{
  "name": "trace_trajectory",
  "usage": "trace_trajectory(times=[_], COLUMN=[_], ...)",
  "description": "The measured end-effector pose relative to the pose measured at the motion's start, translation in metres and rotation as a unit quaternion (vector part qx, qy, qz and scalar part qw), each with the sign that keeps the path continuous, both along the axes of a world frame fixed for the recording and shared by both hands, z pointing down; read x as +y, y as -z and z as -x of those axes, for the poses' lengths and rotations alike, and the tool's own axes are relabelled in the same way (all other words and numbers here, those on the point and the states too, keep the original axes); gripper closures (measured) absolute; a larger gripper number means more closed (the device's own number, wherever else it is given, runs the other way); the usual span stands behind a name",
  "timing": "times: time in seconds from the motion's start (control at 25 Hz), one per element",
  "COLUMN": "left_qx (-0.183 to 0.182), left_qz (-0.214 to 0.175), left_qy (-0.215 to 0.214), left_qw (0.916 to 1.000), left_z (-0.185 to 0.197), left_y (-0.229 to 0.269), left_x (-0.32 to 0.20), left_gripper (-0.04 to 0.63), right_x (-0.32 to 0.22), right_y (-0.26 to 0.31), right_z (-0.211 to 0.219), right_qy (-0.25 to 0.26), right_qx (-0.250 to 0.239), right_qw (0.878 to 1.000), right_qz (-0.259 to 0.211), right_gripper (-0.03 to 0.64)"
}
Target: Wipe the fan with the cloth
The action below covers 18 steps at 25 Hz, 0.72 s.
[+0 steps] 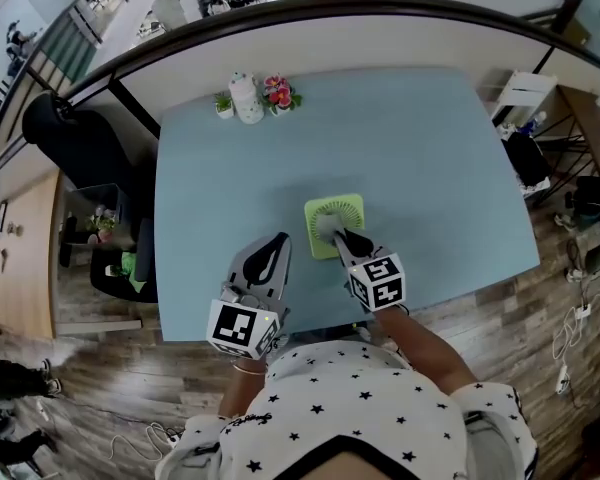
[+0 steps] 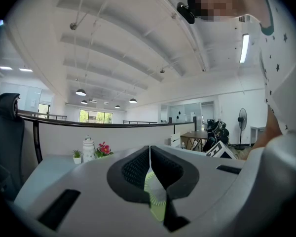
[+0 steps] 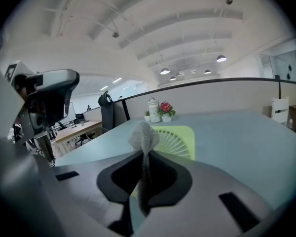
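Head view: one fan [image 1: 348, 208] lies flat on the counter [image 1: 430, 158]. Of two grippers, the left gripper [image 1: 277, 240] is just beside the fan. Left gripper view: jaws together, empty. Right gripper view: the right gripper [image 3: 143, 154] clamps one cloth [image 3: 143, 134] atop the fan.

An open-plan office: desk partition [image 1: 330, 30], black office chair [image 1: 78, 136], rows of desks [image 3: 77, 129] beyond.

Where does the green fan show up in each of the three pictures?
Head view: fan at the middle of the table, partly under the grey cloth.
Left gripper view: a green sliver, low centre.
Right gripper view: centre, behind the cloth.
Shared landmark: white jar beside pink flowers at the table's far edge.
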<state>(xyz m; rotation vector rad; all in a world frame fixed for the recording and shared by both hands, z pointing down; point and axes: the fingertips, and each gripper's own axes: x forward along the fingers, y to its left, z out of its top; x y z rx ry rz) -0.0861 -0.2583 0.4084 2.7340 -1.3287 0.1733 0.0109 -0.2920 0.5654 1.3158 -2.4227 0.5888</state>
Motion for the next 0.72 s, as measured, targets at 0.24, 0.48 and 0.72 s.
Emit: trace_trajectory(times=[0.24, 0.48, 0.72], left_qx=[-0.002, -0.006, -0.002], left_qz=[-0.003, 0.003, 0.006], left_qy=[0.030, 0.054, 0.045], left_qw=[0.9996, 0.9985, 0.9990], left_z=[0.024, 0.041, 0.038], left_y=[0.002, -0.001, -0.003], left_x=[0.008, 0.012, 0.009], left_gripper=[0.563, 0.563, 0.563], right_x=[0.014, 0.015, 0.012], right_y=[-0.017, -0.035, -0.042], right_z=[0.047, 0.056, 0.042], right_qy=[0.063, 0.077, 0.059], right_qx=[0.015, 0.038, 0.048], right_qw=[0.998, 0.996, 0.997], right_qz=[0.010, 0.023, 0.029], right_gripper=[0.586, 0.586, 0.586])
